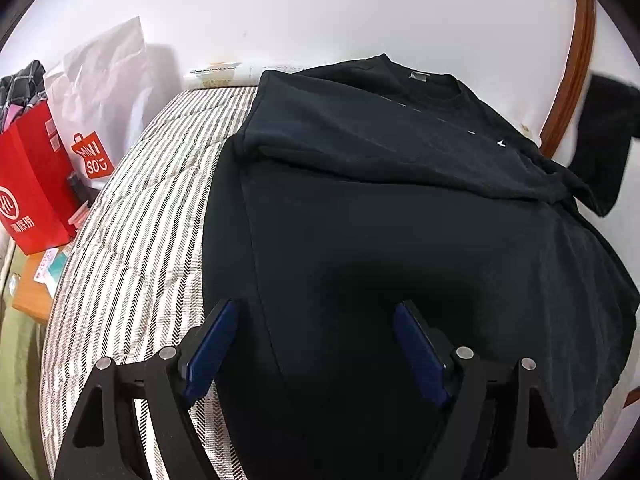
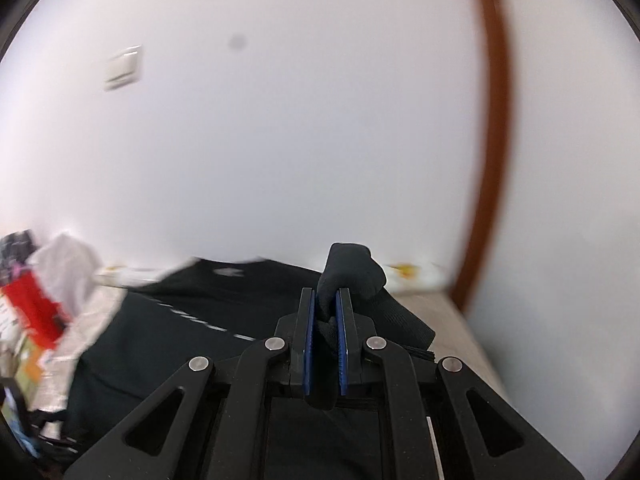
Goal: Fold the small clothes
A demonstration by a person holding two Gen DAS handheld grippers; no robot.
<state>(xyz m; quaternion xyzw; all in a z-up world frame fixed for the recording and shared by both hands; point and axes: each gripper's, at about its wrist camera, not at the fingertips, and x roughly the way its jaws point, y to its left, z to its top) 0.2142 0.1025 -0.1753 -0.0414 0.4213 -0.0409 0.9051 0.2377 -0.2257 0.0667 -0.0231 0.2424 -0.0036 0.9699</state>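
My left gripper (image 1: 312, 316) hangs spread wide over the near part of the black T-shirt (image 1: 380, 220), pinching nothing. The shirt lies across the striped bed (image 1: 132, 248), its collar toward the far white wall (image 1: 320, 12), with one fold already laid across its upper half. My right gripper (image 2: 325, 304) is pressed together on a bunch of the shirt's black fabric (image 2: 352, 268), raised above the bed on the right. To the left stand a red paper bag (image 1: 28, 192) and a white Miniso bag (image 1: 104, 92); a brown wooden frame (image 1: 576, 64) curves at far right.
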